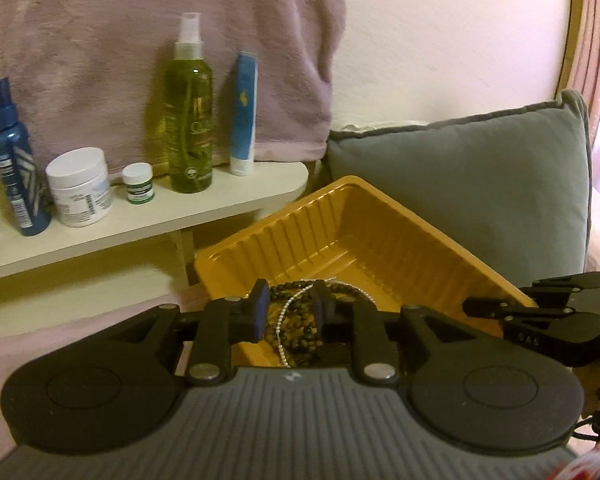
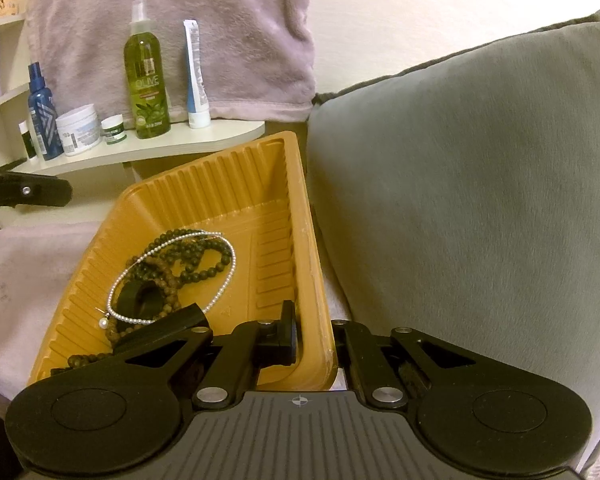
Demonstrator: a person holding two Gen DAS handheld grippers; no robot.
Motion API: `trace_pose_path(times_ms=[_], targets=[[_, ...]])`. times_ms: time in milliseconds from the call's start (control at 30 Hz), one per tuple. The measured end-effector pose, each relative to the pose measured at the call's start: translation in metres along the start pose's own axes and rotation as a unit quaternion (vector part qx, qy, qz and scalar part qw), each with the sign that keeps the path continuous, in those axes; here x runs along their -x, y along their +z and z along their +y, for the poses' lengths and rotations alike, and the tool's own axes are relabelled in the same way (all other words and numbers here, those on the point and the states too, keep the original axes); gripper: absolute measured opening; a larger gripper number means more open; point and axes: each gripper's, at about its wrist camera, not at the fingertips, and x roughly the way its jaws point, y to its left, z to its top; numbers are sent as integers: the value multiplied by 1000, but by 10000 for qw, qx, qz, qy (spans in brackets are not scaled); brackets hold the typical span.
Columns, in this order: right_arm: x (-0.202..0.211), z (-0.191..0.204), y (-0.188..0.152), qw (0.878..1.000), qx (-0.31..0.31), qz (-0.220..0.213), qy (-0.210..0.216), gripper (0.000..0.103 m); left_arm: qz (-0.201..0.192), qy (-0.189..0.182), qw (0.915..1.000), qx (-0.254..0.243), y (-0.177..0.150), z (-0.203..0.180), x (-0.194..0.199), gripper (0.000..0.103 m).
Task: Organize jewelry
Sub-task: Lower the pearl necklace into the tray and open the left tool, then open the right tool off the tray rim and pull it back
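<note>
Lying heaped in the near end of the ribbed mustard-yellow plastic tray [image 2: 220, 184] are the jewelry pieces: one thin loop of small white pearl-like beads [image 2: 168, 276] draped over strands of dark round wooden beads [image 2: 196, 256], how many strands I cannot tell, plus one single pearl drop [image 2: 103, 322] near the left wall and a black ring-shaped piece [image 2: 138, 298] under the loop.

The right gripper [image 2: 314, 340] straddles the tray's right wall, one finger inside and one outside, apparently clamping the rim to steady it. The left gripper [image 1: 290, 308] hovers just over the heap with its fingers parted and nothing between them.

The step in hand looks like picking one piece out of the tangle. To do it well, the left fingers should come down on the white loop where it lies free of the dark beads, close on that single strand and lift slowly so the others slide off rather than follow, while the right hand holds the tray flat.

Around the tray: one grey cushion [image 2: 480, 184] touching its right side, a pale pink blanket [image 2: 24, 264] beneath, and a cream shelf [image 2: 188, 142] carrying six toiletries, among them a green spray bottle [image 2: 145, 80] and a blue-and-white tube [image 2: 196, 80].
</note>
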Motion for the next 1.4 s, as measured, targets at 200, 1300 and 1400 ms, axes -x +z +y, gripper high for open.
trace_pose_path(times_ms=[200,1300,1400], targets=[[-7,-17,-1,9983,-444,68,366,5,-37,94,9998,147,-8,5,10,22],[-25,-46,-27,9901,-1168,-92,767,65,-12,1081,9922,622,-58,17,45,76],[-18,-51,-30,9905,-1191,-91,682,66,-4,1191,9897,792,-65,16,47,90]])
